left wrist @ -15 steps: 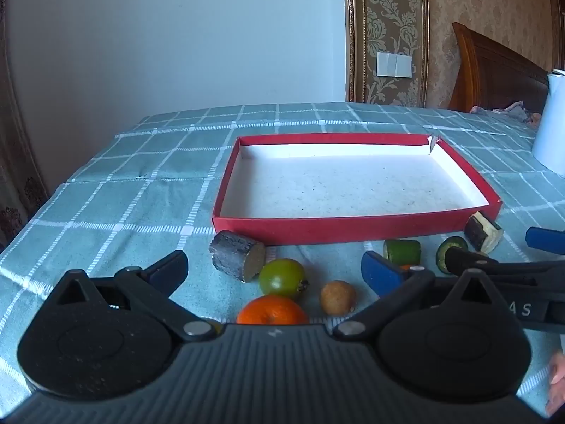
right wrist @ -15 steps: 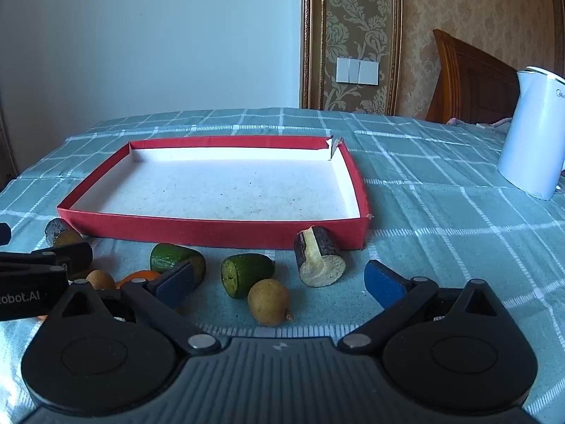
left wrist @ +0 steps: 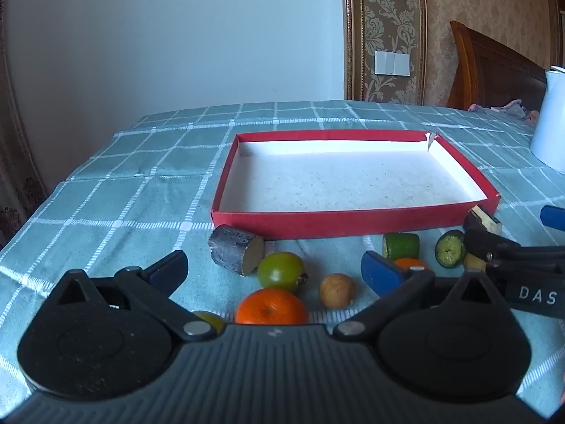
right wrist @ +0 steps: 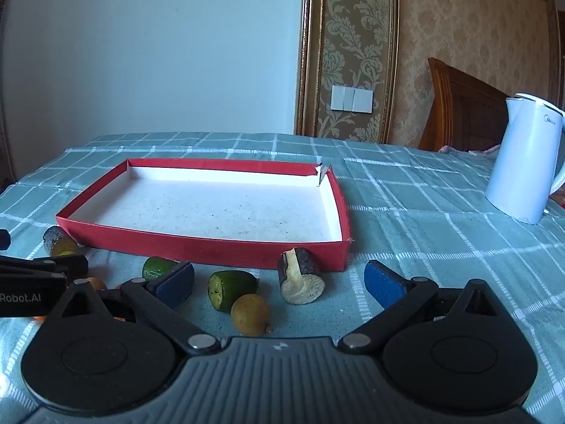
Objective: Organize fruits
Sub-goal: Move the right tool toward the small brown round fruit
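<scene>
Fruits lie along the near wall of a red tray (left wrist: pixel 353 219) with a white floor and nothing in it. My left gripper (left wrist: pixel 277 270) is open above an orange (left wrist: pixel 271 305), a round green fruit (left wrist: pixel 280 271) and a brown longan (left wrist: pixel 337 290); a dark cut chunk (left wrist: pixel 235 252) lies just beyond. My right gripper (right wrist: pixel 279 282) is open too, hovering over another longan (right wrist: pixel 250 314), a green cut piece (right wrist: pixel 231 289) and a dark chunk with white flesh (right wrist: pixel 300 277). A second green piece (right wrist: pixel 159 267) sits behind its left finger. Nothing is gripped.
The table wears a teal checked cloth (left wrist: pixel 123 205). A white kettle (right wrist: pixel 526 162) stands at the right, beyond the tray (right wrist: pixel 212 247). A wooden chair back (right wrist: pixel 462 109) rises behind the table. The left gripper's body (right wrist: pixel 35 275) shows at the right wrist view's left edge.
My right gripper has edged forward toward the tray, so the fruits sit lower and further left in its view. The left gripper has hardly moved. Both stay open.
</scene>
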A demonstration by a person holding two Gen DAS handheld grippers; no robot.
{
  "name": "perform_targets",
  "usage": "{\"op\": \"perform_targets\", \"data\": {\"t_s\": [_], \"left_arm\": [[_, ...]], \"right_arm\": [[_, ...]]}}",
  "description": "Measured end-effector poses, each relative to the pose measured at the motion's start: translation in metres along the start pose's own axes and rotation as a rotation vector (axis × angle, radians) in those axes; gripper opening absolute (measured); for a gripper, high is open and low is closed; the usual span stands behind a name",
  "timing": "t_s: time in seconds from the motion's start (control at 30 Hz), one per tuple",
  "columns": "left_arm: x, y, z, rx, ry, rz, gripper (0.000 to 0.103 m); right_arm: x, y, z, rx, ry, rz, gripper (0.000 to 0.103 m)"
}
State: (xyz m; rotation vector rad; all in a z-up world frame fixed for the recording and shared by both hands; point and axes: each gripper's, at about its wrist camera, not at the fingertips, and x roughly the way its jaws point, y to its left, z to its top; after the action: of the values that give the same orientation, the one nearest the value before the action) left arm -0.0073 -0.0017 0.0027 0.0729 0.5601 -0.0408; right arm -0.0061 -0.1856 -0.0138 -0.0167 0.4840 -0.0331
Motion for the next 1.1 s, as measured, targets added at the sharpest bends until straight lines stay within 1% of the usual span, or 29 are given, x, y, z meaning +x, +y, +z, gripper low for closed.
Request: {"op": "perform_targets", "data": {"t_s": [0.17,0.33,0.4,0.53,0.6,0.73,0.9,1.03,1.1], "left_arm": [[0.002,0.0,-0.003,-0.003,0.005,-0.017,0.103],[-0.004,-0.001,-0.005,-0.002,-0.011,-0.004,0.103],[-0.004,-0.001,-0.007,-0.004,-0.008,-0.003,0.103],[-0.008,0.003,-0.014,0.0,-0.006,-0.008,0.103],[-0.01,0.006,-0.018,-0.013,-0.003,-0.009,0.103],[-0.008,0.011,-0.021,-0.041,0.02,-0.026,0.103],[-0.011,0.009,-0.024,-0.026,0.01,-0.016,0.103],[-0.011,0.011,-0.024,-0.043,0.022,-0.031,0.103],[-0.013,0.011,-0.025,-0.034,0.007,-0.039,0.103]], "right_arm": [[-0.004,0.0,-0.002,-0.012,-0.012,-0.015,0.103],[-0.005,-0.006,-0.004,-0.007,0.013,-0.037,0.103],[-0.006,-0.01,-0.006,-0.001,0.017,-0.032,0.103],[-0.012,-0.015,-0.009,0.0,-0.008,-0.043,0.103],[-0.017,-0.015,-0.009,-0.007,-0.025,-0.049,0.103],[-0.019,-0.014,-0.009,0.003,-0.033,-0.027,0.103],[-0.02,-0.013,-0.01,-0.006,-0.029,-0.034,0.103],[-0.019,-0.015,-0.011,-0.01,-0.014,-0.021,0.103],[-0.021,-0.017,-0.014,-0.008,-0.013,-0.012,0.103]]}}
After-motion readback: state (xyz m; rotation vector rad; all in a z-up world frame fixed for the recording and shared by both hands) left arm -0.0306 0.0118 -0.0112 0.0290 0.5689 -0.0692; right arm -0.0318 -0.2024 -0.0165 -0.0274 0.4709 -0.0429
